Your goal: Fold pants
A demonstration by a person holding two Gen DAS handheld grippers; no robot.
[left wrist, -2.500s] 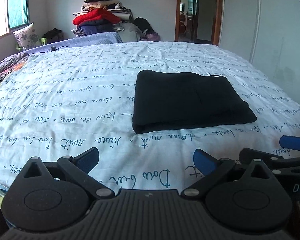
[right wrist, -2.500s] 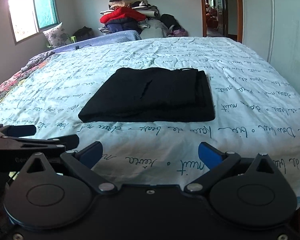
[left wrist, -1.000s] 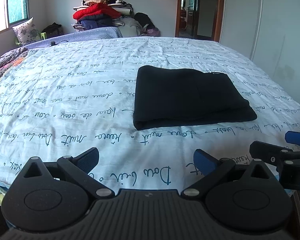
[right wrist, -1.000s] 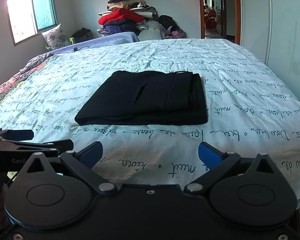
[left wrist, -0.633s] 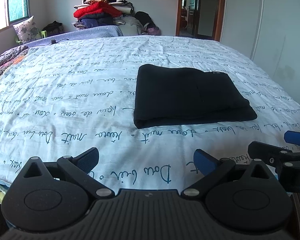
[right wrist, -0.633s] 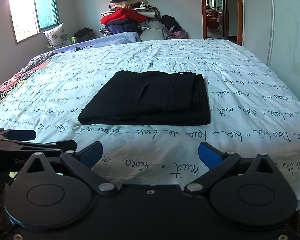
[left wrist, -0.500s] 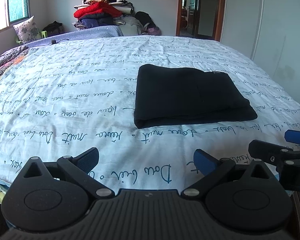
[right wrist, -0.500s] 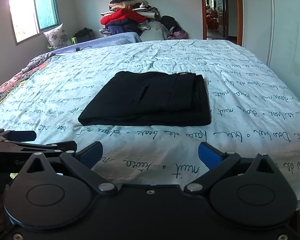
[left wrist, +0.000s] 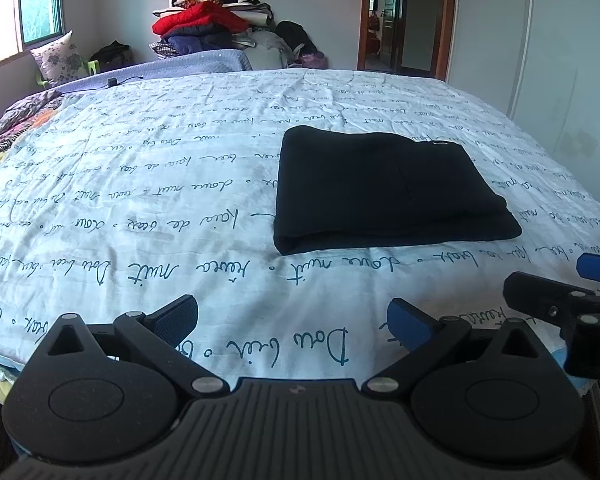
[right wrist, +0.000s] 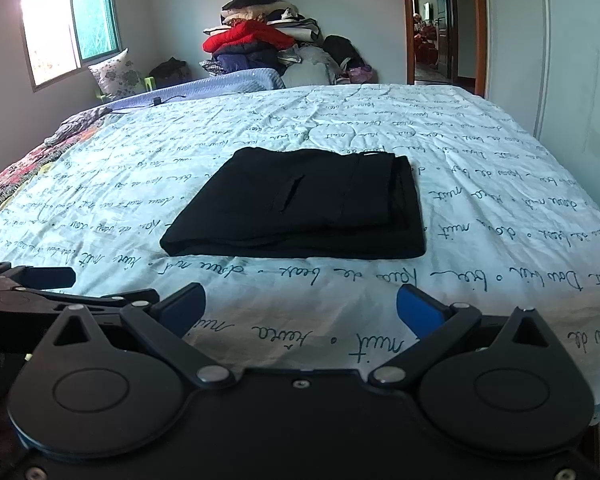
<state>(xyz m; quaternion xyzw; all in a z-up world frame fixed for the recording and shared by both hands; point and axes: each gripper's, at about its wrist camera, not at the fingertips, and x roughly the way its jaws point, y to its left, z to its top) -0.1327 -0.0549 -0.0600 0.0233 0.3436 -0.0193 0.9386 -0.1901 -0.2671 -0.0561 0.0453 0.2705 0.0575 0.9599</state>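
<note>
Little is changed from the earlier frames: the black folded pants [left wrist: 384, 190] are left in the same place, lying flat as a neat rectangle on the pale blue bedspread printed with dark cursive writing [left wrist: 148, 184], right of the bed's middle. Both views are shifted only slightly. The left gripper [left wrist: 294, 318] is kept low over the near edge of the bed, its blue-padded jaws held wide apart with nothing between them; the right gripper [right wrist: 300, 306] is held alike, jaws apart and empty, well short of the pants [right wrist: 300, 204]. Part of the right gripper is seen at the right edge of the left view. Nothing is placed between the grippers and the pants. At the far end, a pile of clothes topped with a red garment [right wrist: 256, 46] is stacked against the wall, a floral pillow [right wrist: 114, 72] is propped below the window [right wrist: 70, 26], and an open wooden doorway [left wrist: 404, 16] is seen at far right.
</note>
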